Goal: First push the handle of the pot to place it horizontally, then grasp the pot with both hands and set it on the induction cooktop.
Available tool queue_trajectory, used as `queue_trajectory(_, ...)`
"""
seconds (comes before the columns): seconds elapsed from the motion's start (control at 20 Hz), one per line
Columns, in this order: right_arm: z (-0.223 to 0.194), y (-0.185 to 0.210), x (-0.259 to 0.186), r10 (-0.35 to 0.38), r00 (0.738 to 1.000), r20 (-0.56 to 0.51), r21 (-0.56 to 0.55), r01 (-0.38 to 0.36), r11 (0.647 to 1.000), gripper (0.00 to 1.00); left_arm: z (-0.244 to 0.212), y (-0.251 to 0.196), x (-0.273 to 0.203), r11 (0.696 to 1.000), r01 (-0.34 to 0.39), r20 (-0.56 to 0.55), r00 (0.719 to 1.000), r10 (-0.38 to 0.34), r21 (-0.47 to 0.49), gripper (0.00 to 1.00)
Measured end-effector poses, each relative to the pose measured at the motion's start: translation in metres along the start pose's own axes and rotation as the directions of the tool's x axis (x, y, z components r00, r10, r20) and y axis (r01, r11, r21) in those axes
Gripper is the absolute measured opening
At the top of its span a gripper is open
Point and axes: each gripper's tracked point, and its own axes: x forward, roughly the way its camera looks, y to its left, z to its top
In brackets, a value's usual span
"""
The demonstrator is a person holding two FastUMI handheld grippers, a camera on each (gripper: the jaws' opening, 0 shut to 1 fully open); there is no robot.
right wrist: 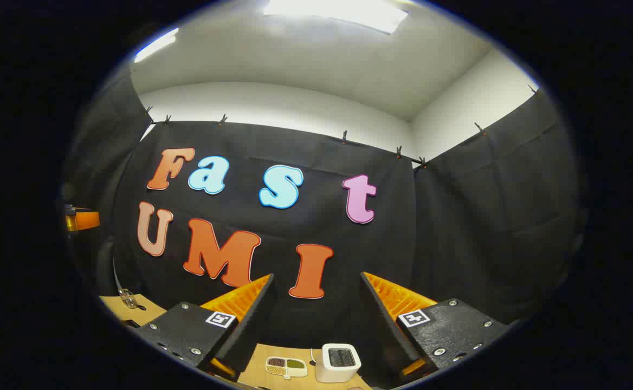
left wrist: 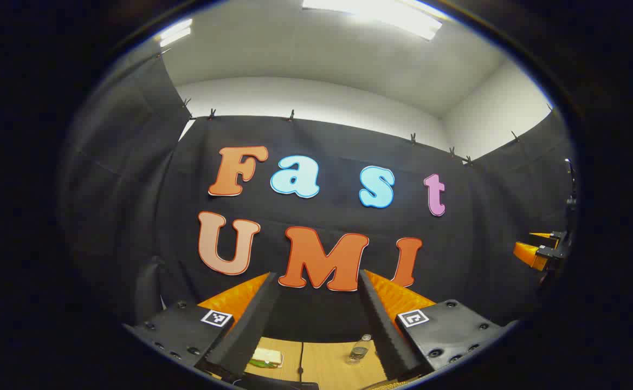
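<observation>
1. we're up high here, both grippers aimed at the booth's back cloth, with a strip of wooden table (left wrist: 316, 363) at the bottom centre of the left gripper view.
2. left gripper (left wrist: 316, 319) at the bottom of its own view: fingers spread wide apart, nothing between them. right gripper (right wrist: 316, 319) at the bottom of its view: the same, spread and empty.
3. the pot, its handle and the cooktop? we can't place them from these angles, so the push hasn't started by our reading.
4. what we do see low down: a small clear bottle (left wrist: 360, 349) and a pale flat block (left wrist: 266, 356) in the left gripper view; a white toaster (right wrist: 338, 362) and a divided dish (right wrist: 286, 366) at the bottom centre of the right gripper view.
5. to do this well, we'd tip both grippers downward first until the pot is framed between the fingers.
6. then we'd meet the handle side-on with one finger and sweep slowly, so the pot pivots rather than slides.
</observation>
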Motion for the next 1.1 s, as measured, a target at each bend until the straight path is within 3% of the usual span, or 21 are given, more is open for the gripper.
queue_trajectory(0.25,0.013,-0.001,-0.012,0.03,0.998,0.046,0.012,-0.031,0.999,0.94,0.014,0.003,-0.027,0.994,-0.064,0.075,0.996,0.057,0.094,0.95)
queue_trajectory(1.1,-0.007,-0.025,-0.021,0.066,0.996,0.067,0.063,-0.07,0.996,0.93,0.034,0.003,-0.064,0.98,-0.151,0.126,0.983,0.135,0.132,0.95)
